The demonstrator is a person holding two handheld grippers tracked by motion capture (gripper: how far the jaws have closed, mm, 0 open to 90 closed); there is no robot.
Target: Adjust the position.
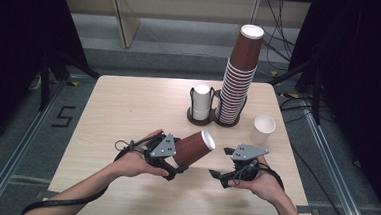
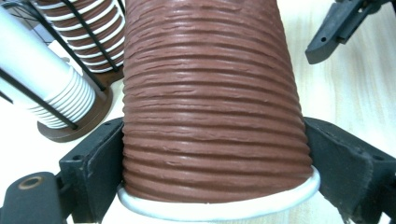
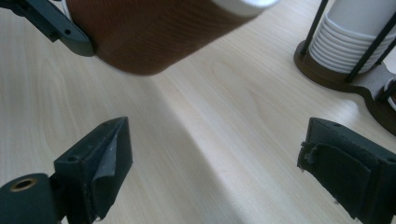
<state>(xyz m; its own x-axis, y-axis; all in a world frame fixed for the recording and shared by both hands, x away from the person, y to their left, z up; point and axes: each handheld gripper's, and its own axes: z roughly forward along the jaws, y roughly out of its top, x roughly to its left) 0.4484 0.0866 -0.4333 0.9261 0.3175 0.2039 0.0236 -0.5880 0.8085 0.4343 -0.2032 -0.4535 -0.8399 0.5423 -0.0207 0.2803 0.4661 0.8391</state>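
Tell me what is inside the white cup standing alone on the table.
The white cup shows a bare white interior near its rim; nothing is visible inside. Its bottom is hidden by the near wall.

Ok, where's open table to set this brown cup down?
The table's far left half, left of the cup holder, is bare. The near strip before both hands is free. It is crowded around the holder, brown stack and lone white cup.

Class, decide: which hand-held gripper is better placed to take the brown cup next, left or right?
Right, probably. The right hand-held gripper is open and empty beside the brown cup; the left hand-held gripper already clamps that cup.
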